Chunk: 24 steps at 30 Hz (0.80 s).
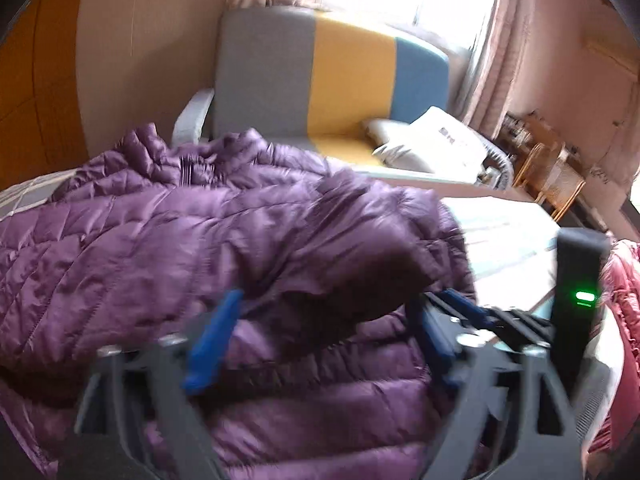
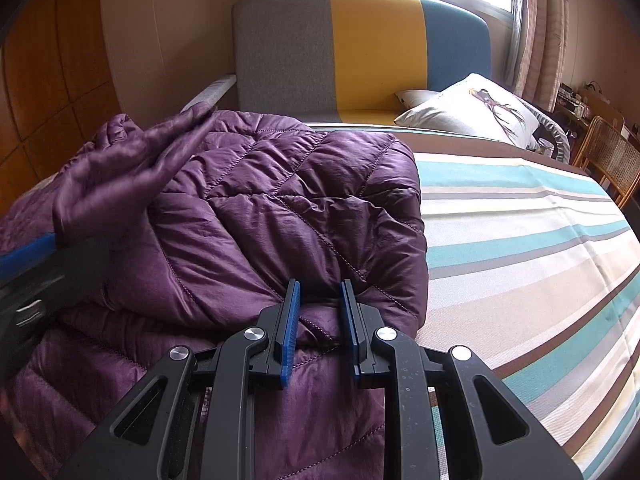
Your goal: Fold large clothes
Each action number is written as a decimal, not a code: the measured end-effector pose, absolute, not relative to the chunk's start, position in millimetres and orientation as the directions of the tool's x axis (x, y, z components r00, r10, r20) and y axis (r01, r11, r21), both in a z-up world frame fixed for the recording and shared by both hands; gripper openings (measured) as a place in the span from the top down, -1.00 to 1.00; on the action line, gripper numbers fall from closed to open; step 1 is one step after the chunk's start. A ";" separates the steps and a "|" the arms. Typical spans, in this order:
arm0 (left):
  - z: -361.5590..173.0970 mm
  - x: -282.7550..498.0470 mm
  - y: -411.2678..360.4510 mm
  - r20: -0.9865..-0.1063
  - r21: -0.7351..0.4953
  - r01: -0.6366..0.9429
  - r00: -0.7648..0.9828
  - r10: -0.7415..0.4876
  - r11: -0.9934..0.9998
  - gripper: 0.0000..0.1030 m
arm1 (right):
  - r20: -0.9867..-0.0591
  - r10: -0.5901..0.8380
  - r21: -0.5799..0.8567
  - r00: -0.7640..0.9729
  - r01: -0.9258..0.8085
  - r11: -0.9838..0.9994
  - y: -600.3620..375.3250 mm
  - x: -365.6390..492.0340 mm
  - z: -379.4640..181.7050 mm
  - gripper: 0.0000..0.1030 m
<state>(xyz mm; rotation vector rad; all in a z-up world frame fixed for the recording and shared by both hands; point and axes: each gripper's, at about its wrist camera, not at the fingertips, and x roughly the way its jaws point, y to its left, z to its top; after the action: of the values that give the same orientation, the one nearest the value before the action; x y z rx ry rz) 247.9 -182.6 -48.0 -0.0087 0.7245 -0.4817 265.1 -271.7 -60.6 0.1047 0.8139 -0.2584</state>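
A purple quilted down jacket (image 1: pixel 180 240) lies on the bed, partly folded over itself; it also shows in the right wrist view (image 2: pixel 280 208). My left gripper (image 1: pixel 332 312) is wide open, its blue pads either side of a raised fold of the jacket; the view is blurred. In the right wrist view the left gripper's blue finger (image 2: pixel 28 254) sits at the far left, with a purple sleeve (image 2: pixel 132 160) blurred above it. My right gripper (image 2: pixel 320 300) has its blue pads close together on a fold at the jacket's near edge.
The bed has a striped sheet (image 2: pixel 520 240) to the right of the jacket, and a grey, yellow and blue headboard (image 2: pixel 360 48). Pillows (image 2: pixel 472 108) lie at the head. A wicker chair (image 2: pixel 608 160) stands at the right. A pink garment (image 1: pixel 624 300) is at the right edge.
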 end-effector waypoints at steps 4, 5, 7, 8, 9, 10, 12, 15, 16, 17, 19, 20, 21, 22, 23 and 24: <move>-39.4 231.1 -169.5 -0.621 -0.167 0.439 0.649 -0.440 0.883 -0.77 | -0.730 -0.188 -0.008 0.656 0.268 0.963 -271.8 264.5 -61.3 0.61; -37.7 226.1 -160.2 -0.614 -0.167 0.433 0.657 -0.437 0.886 -0.82 | -0.730 -0.188 -0.007 0.657 0.268 0.963 -272.2 263.8 -61.4 0.61; -34.9 223.1 -142.5 -0.615 -0.157 0.413 0.670 -0.416 0.897 -0.84 | -0.730 -0.187 -0.006 0.657 0.268 0.964 -271.7 263.9 -61.5 0.61; -34.8 222.7 -130.1 -0.620 -0.148 0.388 0.681 -0.391 0.910 -0.85 | -0.730 -0.188 -0.008 0.657 0.268 0.963 -271.9 263.7 -61.5 0.61; -35.9 222.9 -116.4 -0.625 -0.133 0.349 0.697 -0.352 0.928 -0.85 | -0.730 -0.189 -0.008 0.657 0.268 0.963 -272.0 263.9 -61.5 0.61; -37.2 223.4 -107.0 -0.630 -0.119 0.318 0.708 -0.319 0.941 -0.85 | -0.730 -0.191 -0.011 0.656 0.268 0.963 -271.7 263.9 -61.5 0.61; -42.7 227.5 -75.9 -0.651 -0.071 0.204 0.732 -0.200 0.976 -0.85 | -0.729 -0.195 -0.016 0.657 0.268 0.963 -270.9 263.2 -60.6 0.61; -50.0 230.8 -36.3 -0.674 -0.043 0.054 0.735 -0.069 0.998 -0.85 | -0.717 -0.185 -0.005 0.672 0.260 0.966 -269.6 261.2 -56.0 0.40; -52.7 230.7 -19.4 -0.687 -0.040 0.004 0.726 -0.031 0.999 -0.85 | -0.711 -0.175 0.006 0.681 0.255 0.967 -270.1 259.6 -52.9 0.25; -55.6 231.0 -8.6 -0.697 -0.032 -0.028 0.717 -0.002 0.999 -0.85 | -0.704 -0.160 0.021 0.692 0.245 0.969 -270.8 258.0 -49.5 0.17; -61.9 230.7 13.9 -0.716 0.007 -0.091 0.694 0.068 0.996 -0.85 | -0.688 -0.135 0.046 0.713 0.229 0.972 -271.0 254.7 -39.3 0.17; -64.9 230.6 21.9 -0.721 0.021 -0.110 0.687 0.091 0.994 -0.85 | -0.679 -0.113 0.069 0.725 0.217 0.974 -271.1 253.1 -32.9 0.17; -69.0 231.4 31.5 -0.727 0.038 -0.135 0.676 0.120 0.990 -0.85 | -0.672 -0.091 0.095 0.735 0.208 0.974 -271.6 252.5 -27.7 0.17; -72.0 232.5 36.7 -0.732 0.042 -0.150 0.668 0.133 0.988 -0.85 | -0.666 -0.044 0.148 0.745 0.190 0.970 -271.1 253.6 -21.0 0.17; -75.9 235.5 43.0 -0.744 0.034 -0.164 0.655 0.135 0.986 -0.85 | -0.669 -0.005 0.188 0.743 0.175 0.966 -269.6 256.6 -18.7 0.17; -77.4 239.4 44.4 -0.755 0.020 -0.173 0.643 0.128 0.985 -0.85 | -0.675 0.045 0.234 0.736 0.156 0.960 -266.9 262.1 -17.4 0.17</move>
<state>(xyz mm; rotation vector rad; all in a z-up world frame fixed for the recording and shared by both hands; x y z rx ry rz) 239.4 44.4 -77.4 -0.0558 0.8557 0.1715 262.1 -266.9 -17.4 0.2850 0.7432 -0.0623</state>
